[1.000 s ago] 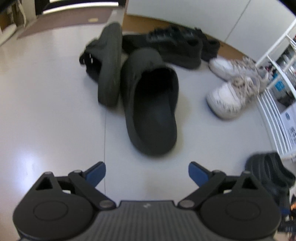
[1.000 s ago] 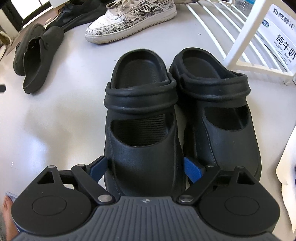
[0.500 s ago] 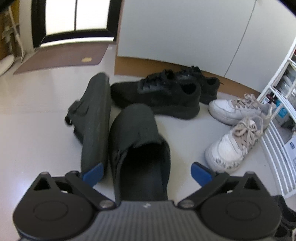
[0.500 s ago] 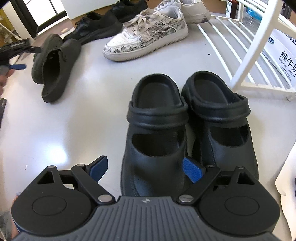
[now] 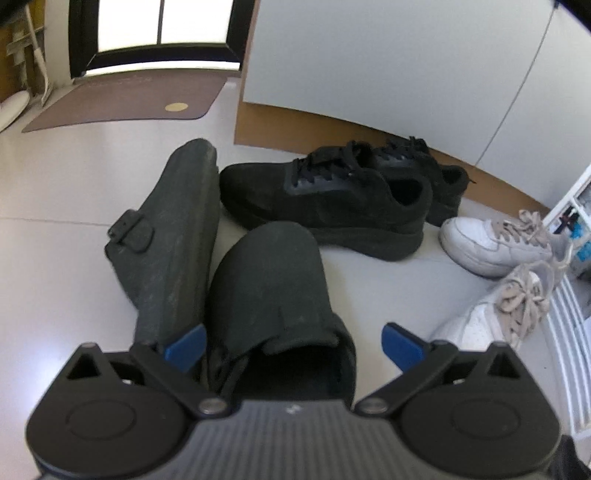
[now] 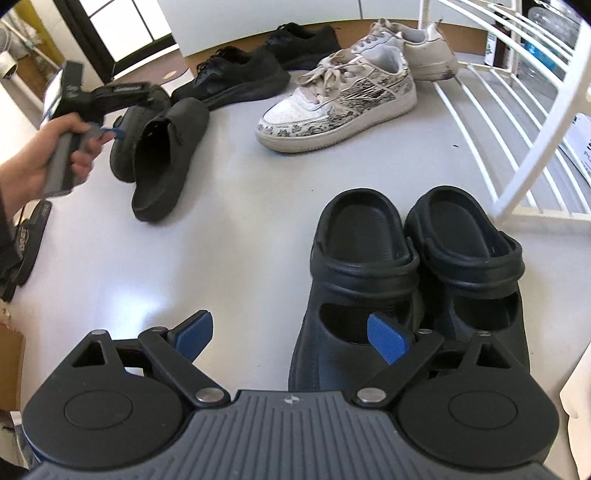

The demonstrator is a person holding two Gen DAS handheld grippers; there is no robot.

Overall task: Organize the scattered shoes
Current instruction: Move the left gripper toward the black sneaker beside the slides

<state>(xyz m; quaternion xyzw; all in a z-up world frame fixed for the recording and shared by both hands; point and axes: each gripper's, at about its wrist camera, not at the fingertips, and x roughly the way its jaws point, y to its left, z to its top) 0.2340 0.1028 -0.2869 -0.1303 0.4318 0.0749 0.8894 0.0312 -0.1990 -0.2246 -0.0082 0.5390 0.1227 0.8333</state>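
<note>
Left tool (image 5: 291,345) angled down, released, straddling grey slipper (image 5: 273,295); right tool (image 6: 290,336) opening, empty

Brown doormat (image 5: 122,99) far ahead-left of jaws, below dark-framed window (image 5: 159,33). White cabinet (image 5: 388,62) far ahead. White wire rack (image 6: 517,122) ahead-right. Pale floor (image 6: 229,229) beneath.
</note>
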